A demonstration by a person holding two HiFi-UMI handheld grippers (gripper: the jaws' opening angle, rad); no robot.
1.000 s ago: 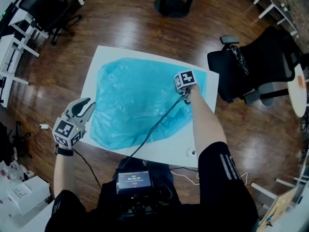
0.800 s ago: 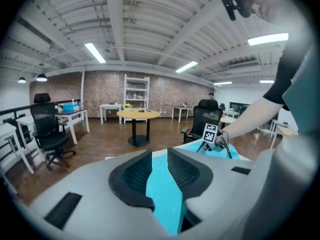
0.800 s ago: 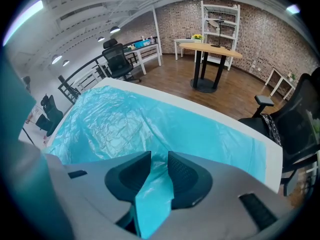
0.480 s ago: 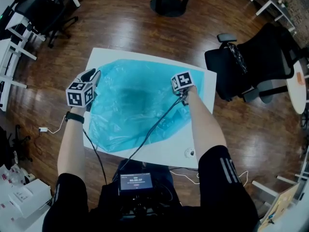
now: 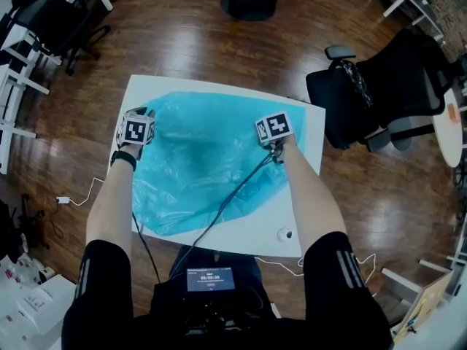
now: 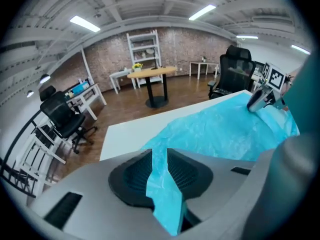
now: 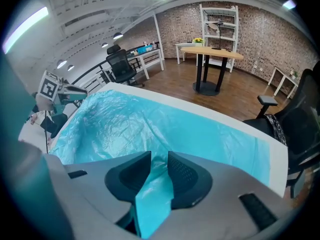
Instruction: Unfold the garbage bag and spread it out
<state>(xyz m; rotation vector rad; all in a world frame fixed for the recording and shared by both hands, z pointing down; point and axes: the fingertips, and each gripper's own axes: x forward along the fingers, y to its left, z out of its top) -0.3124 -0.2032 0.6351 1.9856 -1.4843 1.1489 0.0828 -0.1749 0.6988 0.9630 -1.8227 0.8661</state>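
A light blue garbage bag (image 5: 204,159) lies crumpled and mostly spread over the white table (image 5: 292,217). My left gripper (image 5: 144,115) is at the bag's far left part. In the left gripper view its jaws (image 6: 160,156) are shut on a strip of the blue film (image 6: 220,129). My right gripper (image 5: 271,131) is at the bag's far right part. In the right gripper view the jaws (image 7: 159,161) pinch a fold of the bag (image 7: 150,124). Each gripper view also shows the other gripper: the right one (image 6: 265,98) and the left one (image 7: 55,91).
A black cable (image 5: 233,195) runs across the bag toward me. A small round object (image 5: 283,233) sits on the table's near right corner. A black office chair (image 5: 379,93) stands to the right, a round table's base (image 5: 248,2) beyond, white desks (image 5: 14,71) on the left.
My left gripper has moved from beside the table's near left side away from me to the bag's far left part and sunk toward the table. The right gripper has stayed put.
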